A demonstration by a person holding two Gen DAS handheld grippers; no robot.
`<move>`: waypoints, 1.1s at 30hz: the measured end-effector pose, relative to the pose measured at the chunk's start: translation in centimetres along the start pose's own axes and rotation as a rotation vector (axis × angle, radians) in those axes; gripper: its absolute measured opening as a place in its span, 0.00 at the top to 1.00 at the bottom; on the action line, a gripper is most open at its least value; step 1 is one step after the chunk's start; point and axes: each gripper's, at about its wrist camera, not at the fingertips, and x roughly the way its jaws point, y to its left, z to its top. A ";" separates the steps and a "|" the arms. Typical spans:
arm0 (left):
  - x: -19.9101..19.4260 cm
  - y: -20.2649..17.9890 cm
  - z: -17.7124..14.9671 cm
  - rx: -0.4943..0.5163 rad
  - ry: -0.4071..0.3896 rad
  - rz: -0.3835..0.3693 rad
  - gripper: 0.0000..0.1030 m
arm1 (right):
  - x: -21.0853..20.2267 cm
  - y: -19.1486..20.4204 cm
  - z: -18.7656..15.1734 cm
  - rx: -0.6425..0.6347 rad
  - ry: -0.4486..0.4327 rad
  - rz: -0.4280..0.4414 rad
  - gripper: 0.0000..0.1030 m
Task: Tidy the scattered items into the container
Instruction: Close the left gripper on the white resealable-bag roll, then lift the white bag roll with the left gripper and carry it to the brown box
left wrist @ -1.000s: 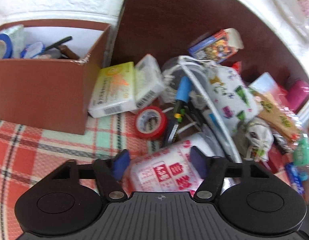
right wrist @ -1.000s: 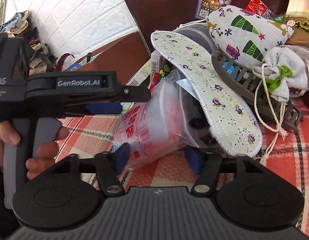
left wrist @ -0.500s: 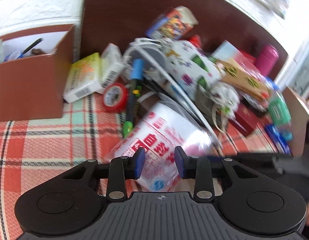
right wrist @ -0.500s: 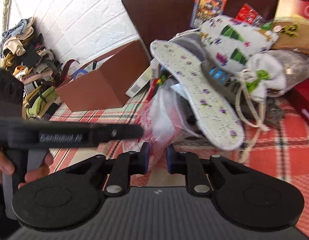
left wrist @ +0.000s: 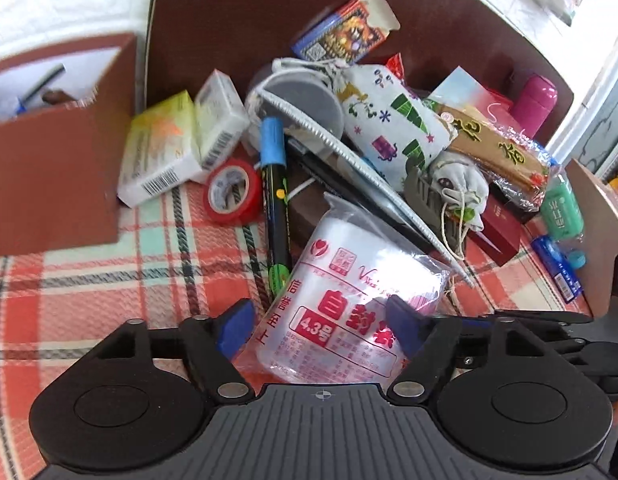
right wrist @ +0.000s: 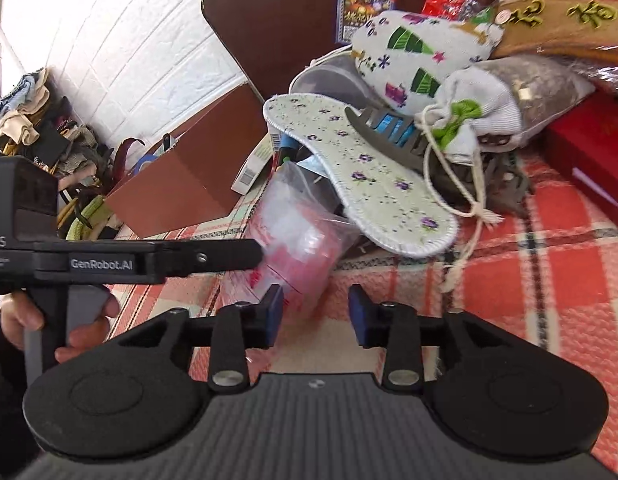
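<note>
Plaid cloth covers the desk point(left wrist: 89, 280), where a plastic bag pack point(left wrist: 349, 300) leans on the pile, its near end between the left tool's point(left wrist: 321, 316) wide-spread fingers, not pinched. The brown box point(left wrist: 49, 152) stands well left. The right tool point(right wrist: 315, 312), level and low, gapes empty just beside the pack.

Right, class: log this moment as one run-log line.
left gripper: open, straddling zip-bag pack | right gripper: open, beside pack | cardboard box: pack not in
</note>
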 end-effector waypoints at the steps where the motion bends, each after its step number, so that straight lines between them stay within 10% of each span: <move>1: 0.2 0.3 0.1 -0.008 0.006 -0.017 0.19 | 0.3 0.1 0.1 0.002 -0.002 0.006 0.50; 14: -1.4 -2.1 -3.2 -0.042 -0.007 -0.015 0.39 | -0.2 1.4 -0.1 -0.122 0.078 0.068 0.60; 28: -0.3 -4.8 -5.2 -0.022 0.067 -0.033 0.24 | -3.2 0.5 -2.9 -0.123 0.115 0.051 0.43; 33: -0.2 -5.0 -5.4 -0.026 0.062 -0.013 0.34 | -2.6 0.5 -2.8 -0.127 0.108 0.059 0.45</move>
